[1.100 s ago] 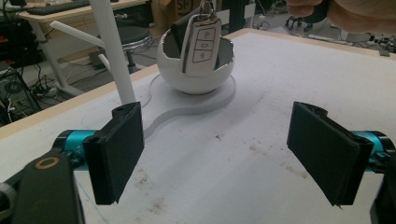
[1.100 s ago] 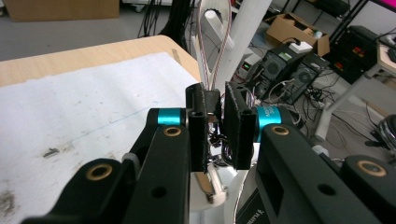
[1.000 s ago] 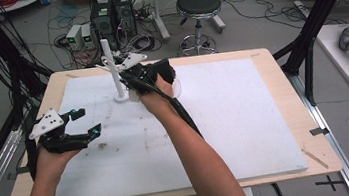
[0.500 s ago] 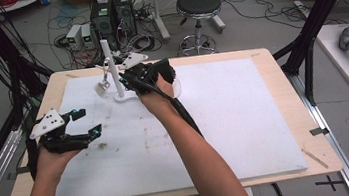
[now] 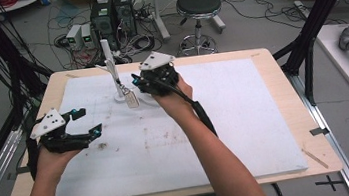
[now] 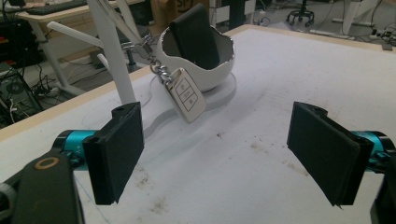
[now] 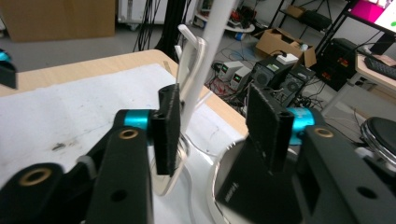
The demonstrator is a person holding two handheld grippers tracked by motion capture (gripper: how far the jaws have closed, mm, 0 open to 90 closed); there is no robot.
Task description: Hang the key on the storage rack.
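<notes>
Brightness: even, soft indoor light, fairly bright.
Shadows: faint ones on the white mat (image 5: 245, 119), soft beneath the key fob (image 6: 187, 94).
Glare: none strong.
Focus: right gripper view blurs nearest the lens.
Sharpness: high view slightly soft, grainy.

My left gripper (image 5: 84, 123) sits at the left of the high view, jaws spread wide, forearm entering from the bottom left. My right gripper (image 5: 136, 81) reaches to upper centre, jaws parted, arm stretched diagonally from the bottom.
</notes>
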